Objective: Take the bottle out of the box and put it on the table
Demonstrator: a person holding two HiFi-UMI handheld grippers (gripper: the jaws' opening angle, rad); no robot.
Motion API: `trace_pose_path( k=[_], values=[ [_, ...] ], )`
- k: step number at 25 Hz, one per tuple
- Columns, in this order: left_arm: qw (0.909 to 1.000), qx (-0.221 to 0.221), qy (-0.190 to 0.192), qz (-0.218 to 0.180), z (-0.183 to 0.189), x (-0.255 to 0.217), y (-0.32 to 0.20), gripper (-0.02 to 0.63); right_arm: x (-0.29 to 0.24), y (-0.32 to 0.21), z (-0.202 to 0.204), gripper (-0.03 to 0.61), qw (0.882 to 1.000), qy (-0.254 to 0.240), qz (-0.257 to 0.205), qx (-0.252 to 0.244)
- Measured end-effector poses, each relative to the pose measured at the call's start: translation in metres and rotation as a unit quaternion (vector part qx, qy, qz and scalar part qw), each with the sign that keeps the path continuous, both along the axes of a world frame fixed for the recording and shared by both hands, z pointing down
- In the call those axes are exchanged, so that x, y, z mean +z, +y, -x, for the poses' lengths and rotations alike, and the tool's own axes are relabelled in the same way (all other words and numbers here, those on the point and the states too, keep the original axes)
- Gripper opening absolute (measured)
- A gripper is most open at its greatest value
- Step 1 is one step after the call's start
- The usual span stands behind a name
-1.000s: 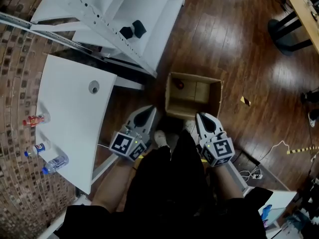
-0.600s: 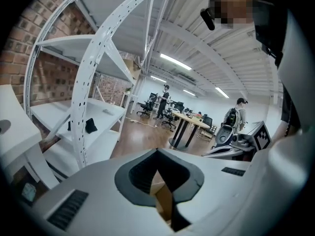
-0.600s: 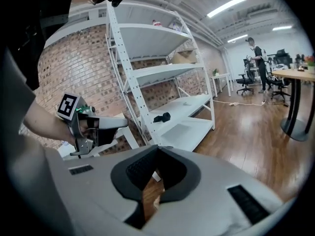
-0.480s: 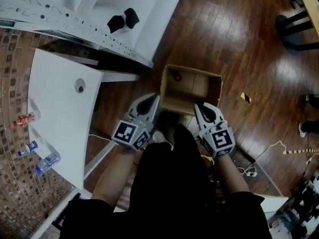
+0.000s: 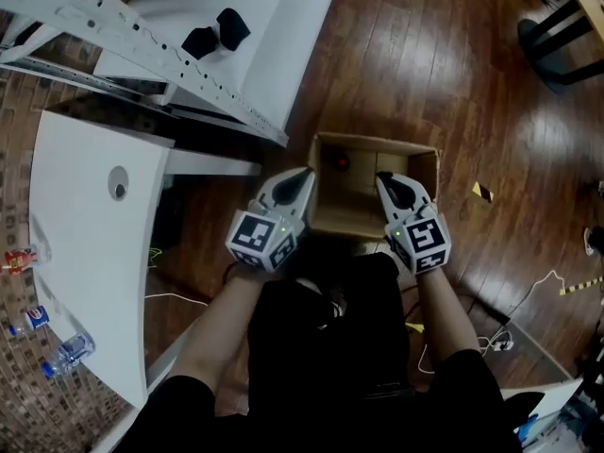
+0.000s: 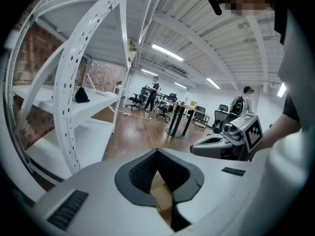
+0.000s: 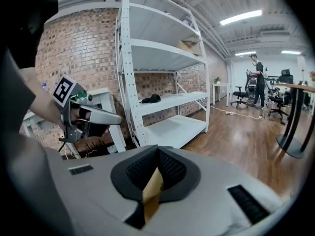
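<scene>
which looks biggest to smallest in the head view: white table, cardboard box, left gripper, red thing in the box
1. white table
2. cardboard box
3. left gripper, close behind the box, but it is nearer the camera
4. red thing in the box, smallest

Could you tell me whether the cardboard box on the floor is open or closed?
Open: the cardboard box shows its inside from above, with a small dark red thing in its far left corner.
</scene>
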State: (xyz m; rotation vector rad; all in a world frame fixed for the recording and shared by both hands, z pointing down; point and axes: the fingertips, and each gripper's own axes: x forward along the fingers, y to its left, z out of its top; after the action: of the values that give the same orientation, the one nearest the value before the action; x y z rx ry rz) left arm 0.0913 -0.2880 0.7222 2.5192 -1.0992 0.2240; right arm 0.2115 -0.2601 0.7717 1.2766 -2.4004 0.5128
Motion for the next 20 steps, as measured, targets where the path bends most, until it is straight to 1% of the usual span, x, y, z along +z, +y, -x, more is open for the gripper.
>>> trace_pose_path(
  k=[4,8,9,12,16,19,20],
  values=[
    [0.9994,0.006,-0.003,-0.033,0.006,0.077,-0.012,0.005,0.075,-0.013,0.001,0.005,0.999,0.015,-0.026,-0.019],
    [0.9954,0.023,0.006,-0.093,-0.001,0.145,-0.033,0.005,0.139,-0.037,0.003,0.005,0.994,0.058,-0.084,-0.047],
    [0.9945,0.026,0.007,-0.102,-0.001,0.161,-0.033,0.005,0.155,-0.038,0.005,0.005,0.993,0.059,-0.090,-0.051],
    [0.9933,0.030,0.008,-0.111,0.003,0.200,-0.021,0.005,0.196,-0.028,0.013,0.005,0.993,0.047,-0.086,-0.057],
    [0.9944,0.022,0.010,-0.103,0.008,0.232,-0.014,0.005,0.228,-0.019,0.021,0.005,0.991,0.075,-0.075,-0.087],
    [0.9949,0.013,-0.003,-0.100,0.012,0.242,-0.009,0.011,0.242,-0.020,0.025,0.006,0.992,0.062,-0.039,-0.103],
    [0.9951,0.014,-0.009,-0.098,0.014,0.244,-0.007,0.051,0.250,-0.021,0.027,0.024,0.992,0.057,-0.022,-0.111]
  ],
)
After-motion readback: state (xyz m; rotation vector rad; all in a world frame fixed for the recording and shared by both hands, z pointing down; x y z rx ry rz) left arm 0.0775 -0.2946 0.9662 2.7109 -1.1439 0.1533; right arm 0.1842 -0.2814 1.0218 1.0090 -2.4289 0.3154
